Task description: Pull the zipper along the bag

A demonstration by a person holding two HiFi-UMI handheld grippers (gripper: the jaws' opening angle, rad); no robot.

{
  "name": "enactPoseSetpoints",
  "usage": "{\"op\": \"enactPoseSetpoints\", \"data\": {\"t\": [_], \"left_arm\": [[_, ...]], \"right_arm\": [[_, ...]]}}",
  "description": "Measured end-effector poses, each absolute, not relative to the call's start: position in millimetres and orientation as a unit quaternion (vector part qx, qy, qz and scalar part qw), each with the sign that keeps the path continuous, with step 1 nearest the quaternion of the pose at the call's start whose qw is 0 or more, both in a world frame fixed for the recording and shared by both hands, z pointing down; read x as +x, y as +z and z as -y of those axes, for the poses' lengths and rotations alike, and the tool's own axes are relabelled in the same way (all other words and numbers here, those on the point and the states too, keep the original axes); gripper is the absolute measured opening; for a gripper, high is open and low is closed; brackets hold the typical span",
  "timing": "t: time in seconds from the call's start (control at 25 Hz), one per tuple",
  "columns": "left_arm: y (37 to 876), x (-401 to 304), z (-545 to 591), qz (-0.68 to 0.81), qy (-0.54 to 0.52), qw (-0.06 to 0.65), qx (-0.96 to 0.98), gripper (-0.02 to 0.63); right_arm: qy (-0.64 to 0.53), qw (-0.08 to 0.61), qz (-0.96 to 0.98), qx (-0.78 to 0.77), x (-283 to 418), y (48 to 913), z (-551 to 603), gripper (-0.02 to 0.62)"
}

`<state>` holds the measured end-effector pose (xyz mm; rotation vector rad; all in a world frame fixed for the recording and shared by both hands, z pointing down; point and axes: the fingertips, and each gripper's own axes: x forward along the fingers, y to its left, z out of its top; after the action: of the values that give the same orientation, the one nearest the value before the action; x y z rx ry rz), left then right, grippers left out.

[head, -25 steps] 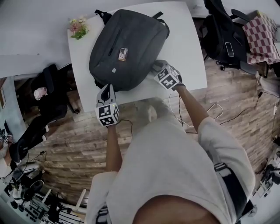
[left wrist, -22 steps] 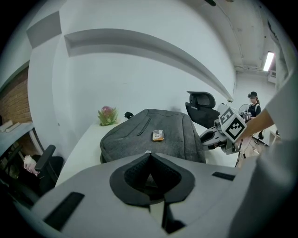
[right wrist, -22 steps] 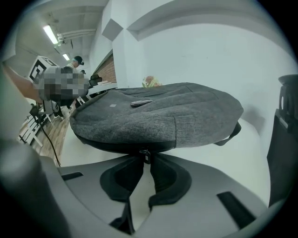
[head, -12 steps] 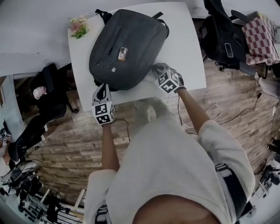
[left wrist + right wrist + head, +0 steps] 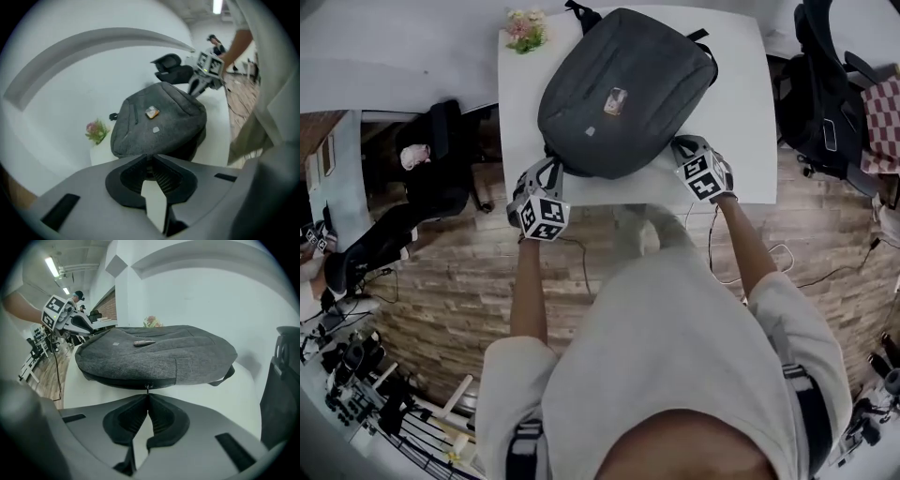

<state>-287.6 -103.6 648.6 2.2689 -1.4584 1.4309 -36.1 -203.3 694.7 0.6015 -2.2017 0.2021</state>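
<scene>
Right gripper (image 5: pixel 147 395) pinches small metal zipper pull (image 5: pixel 148 387) on dark grey fabric backpack (image 5: pixel 154 355); left gripper (image 5: pixel 153 158) closed. Pink flowers (image 5: pixel 96 131) beyond it; white table (image 5: pixel 741 112), wooden floor (image 5: pixel 441 281).

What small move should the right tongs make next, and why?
Probably slide the right tongs sideways along the backpack's dark zipper seam. They are closed on the small zipper pull at the backpack's near edge. The left tongs sit closed at its other corner, seemingly bracing it, so the pull looks ready to travel.
</scene>
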Motion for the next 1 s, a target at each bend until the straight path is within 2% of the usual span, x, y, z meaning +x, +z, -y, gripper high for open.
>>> {"op": "enactPoseSetpoints", "data": {"t": [0.08, 0.16, 0.28, 0.72, 0.88, 1.0], "left_arm": [[659.3, -284.1, 100.3, 0.398, 0.540, -0.028, 0.741, 0.058], [670.5, -281.4, 98.3, 0.323, 0.595, -0.087, 0.731, 0.135], [674.4, -278.3, 105.2, 0.271, 0.622, -0.135, 0.722, 0.171], [687.5, -264.5, 117.6, 0.083, 0.660, -0.243, 0.706, 0.172], [694.1, -263.8, 114.0, 0.055, 0.661, -0.252, 0.705, 0.112], [696.2, -263.3, 114.4, 0.055, 0.662, -0.246, 0.706, 0.103]], "right_arm": [[0.080, 0.414, 0.875, 0.238, -37.5, 696.0, 203.9, 0.018], [0.080, 0.416, 0.875, 0.236, -38.7, 697.0, 204.6, 0.018], [0.078, 0.418, 0.874, 0.235, -39.3, 696.3, 204.6, 0.018], [0.088, 0.422, 0.872, 0.231, -39.0, 698.5, 204.6, 0.018], [0.087, 0.423, 0.872, 0.232, -38.4, 697.4, 205.5, 0.018], [0.087, 0.427, 0.870, 0.230, -38.0, 697.3, 206.1, 0.018]]}}
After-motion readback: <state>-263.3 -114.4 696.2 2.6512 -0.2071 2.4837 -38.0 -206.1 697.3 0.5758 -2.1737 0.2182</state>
